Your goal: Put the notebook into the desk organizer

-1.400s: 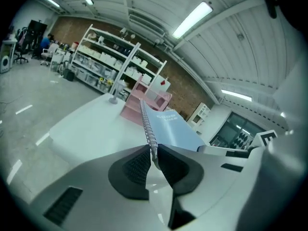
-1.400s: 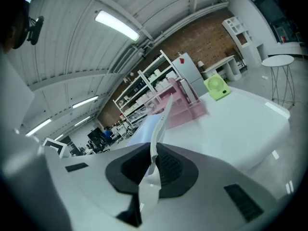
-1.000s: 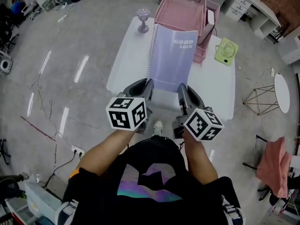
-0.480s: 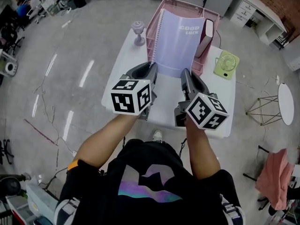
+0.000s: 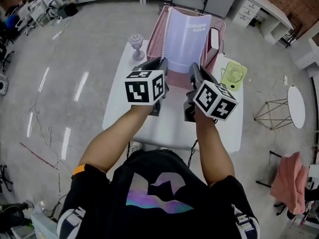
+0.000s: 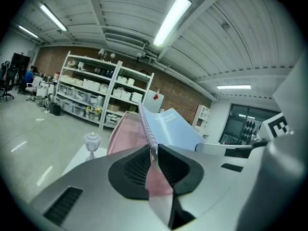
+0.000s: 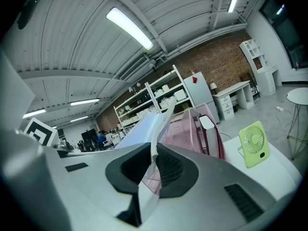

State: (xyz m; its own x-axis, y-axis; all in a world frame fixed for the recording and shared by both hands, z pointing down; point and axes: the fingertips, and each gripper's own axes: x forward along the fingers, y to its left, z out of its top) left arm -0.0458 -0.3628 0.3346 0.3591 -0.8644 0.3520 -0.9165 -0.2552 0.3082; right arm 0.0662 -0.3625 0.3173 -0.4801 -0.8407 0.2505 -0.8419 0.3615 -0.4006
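Note:
A pale lavender spiral notebook (image 5: pixel 185 41) stands tilted over the pink mesh desk organizer (image 5: pixel 157 41) at the far end of the white table (image 5: pixel 149 126). My left gripper (image 5: pixel 160 67) is shut on its lower left corner by the spiral binding (image 6: pixel 147 129). My right gripper (image 5: pixel 193 73) is shut on its lower right corner; the notebook's edge (image 7: pixel 161 124) runs up from between the jaws. The organizer (image 6: pixel 126 131) (image 7: pixel 185 131) shows pink behind the notebook in both gripper views. The notebook's bottom edge is hidden behind the grippers.
A small lilac lamp-like ornament (image 5: pixel 135 43) stands left of the organizer. A green desk fan (image 5: pixel 233 74) lies at the table's right. A dark book with a white spine (image 5: pixel 213 40) stands in the organizer's right compartment. A wire stool (image 5: pixel 274 116) and round white table (image 5: pixel 296 99) stand at the right.
Both grippers have carried the notebook away from me and up, from flat over the table's middle to tilted upright over the organizer.

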